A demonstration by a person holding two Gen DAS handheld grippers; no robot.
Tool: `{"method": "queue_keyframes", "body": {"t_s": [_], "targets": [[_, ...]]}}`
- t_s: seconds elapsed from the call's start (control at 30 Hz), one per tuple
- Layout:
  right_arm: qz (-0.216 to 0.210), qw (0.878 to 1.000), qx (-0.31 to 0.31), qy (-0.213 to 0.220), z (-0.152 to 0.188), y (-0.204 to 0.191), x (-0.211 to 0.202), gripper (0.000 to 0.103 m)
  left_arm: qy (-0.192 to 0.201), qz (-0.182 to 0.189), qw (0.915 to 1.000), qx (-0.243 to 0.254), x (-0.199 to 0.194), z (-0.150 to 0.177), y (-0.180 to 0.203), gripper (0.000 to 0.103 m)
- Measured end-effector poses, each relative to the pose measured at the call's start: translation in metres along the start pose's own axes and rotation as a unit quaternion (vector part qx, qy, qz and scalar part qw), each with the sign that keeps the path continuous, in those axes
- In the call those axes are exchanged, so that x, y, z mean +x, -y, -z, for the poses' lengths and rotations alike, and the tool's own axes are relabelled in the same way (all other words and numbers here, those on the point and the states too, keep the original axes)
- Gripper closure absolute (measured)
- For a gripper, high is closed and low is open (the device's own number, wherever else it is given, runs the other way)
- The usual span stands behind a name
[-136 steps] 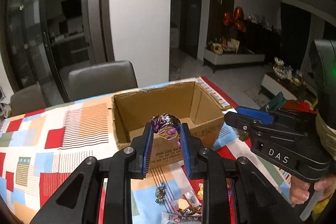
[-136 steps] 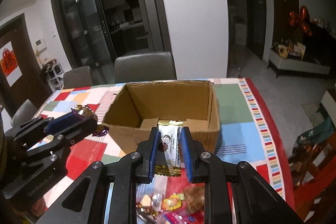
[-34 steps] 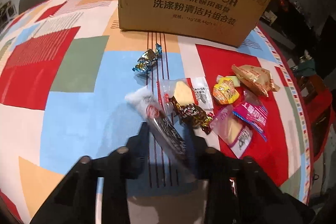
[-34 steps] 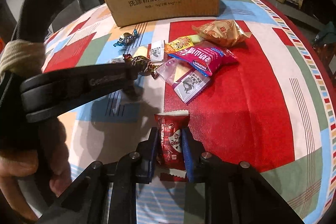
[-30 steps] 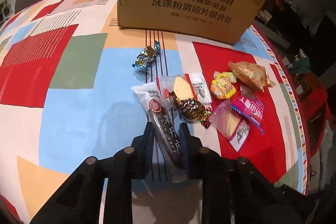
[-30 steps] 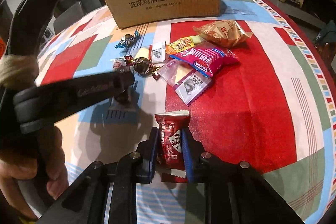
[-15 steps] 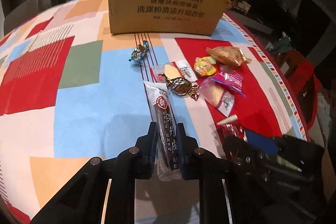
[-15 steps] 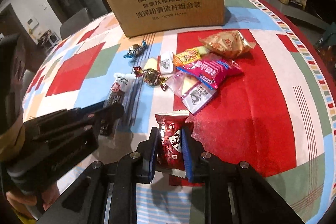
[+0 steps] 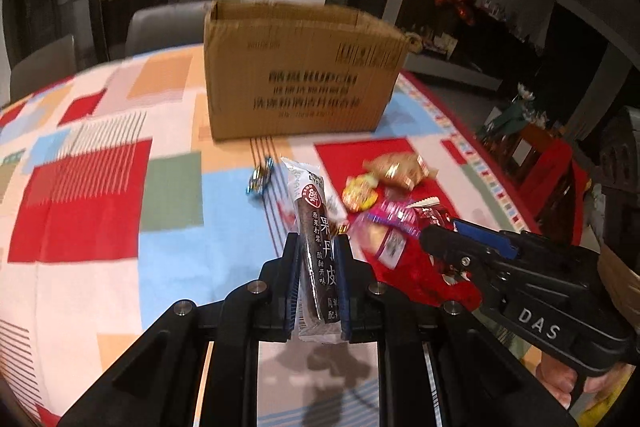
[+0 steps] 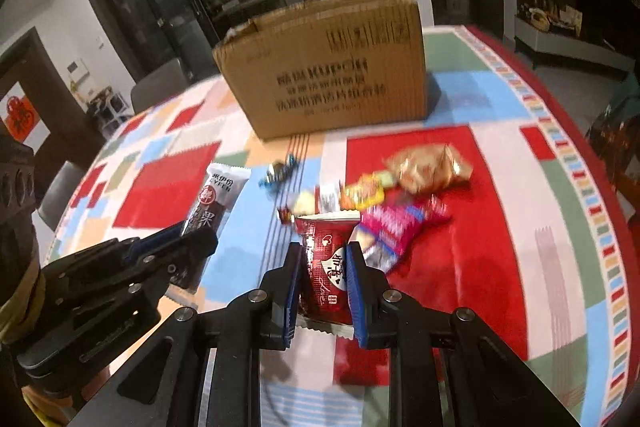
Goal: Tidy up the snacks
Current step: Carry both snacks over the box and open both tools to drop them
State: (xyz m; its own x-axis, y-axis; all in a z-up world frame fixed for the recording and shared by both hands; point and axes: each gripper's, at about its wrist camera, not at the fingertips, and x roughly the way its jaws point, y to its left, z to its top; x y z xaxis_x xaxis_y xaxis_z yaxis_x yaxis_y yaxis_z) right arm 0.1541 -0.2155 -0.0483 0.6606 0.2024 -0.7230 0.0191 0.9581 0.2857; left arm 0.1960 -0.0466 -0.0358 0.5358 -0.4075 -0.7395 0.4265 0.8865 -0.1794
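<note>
Clamping a long dark bar (image 9: pixel 318 251), the left tool (image 9: pixel 318 287) mirrors the right tool (image 10: pixel 325 291), closed on a red packet (image 10: pixel 326 267).

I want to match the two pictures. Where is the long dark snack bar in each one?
Left wrist: the long dark snack bar is bottom centre, clamped in the left gripper.
Right wrist: left of centre.
Shared landmark: the cardboard box behind the snack pile.
</note>
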Motion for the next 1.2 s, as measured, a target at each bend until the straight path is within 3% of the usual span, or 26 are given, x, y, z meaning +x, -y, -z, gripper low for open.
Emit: {"method": "queue_keyframes", "body": {"t_s": [0.6,0.97,1.2], "targets": [[-0.001,0.996,-0.046,0.083,-0.109,-0.011,-0.023,0.080,0.072,-0.004,0.9973,0.011,-0.015,-0.103,-0.002,0.086],[0.003,0.994,-0.062,0.087,-0.185,-0.010,-0.001,0.080,0.073,-0.010,0.9970,0.022,0.005,-0.173,-0.011,0.086],[0.012,0.995,-0.067,0.067,-0.219,-0.007,0.026,0.080,0.052,-0.012,0.9984,0.017,0.036,-0.214,-0.021,0.086]]}}
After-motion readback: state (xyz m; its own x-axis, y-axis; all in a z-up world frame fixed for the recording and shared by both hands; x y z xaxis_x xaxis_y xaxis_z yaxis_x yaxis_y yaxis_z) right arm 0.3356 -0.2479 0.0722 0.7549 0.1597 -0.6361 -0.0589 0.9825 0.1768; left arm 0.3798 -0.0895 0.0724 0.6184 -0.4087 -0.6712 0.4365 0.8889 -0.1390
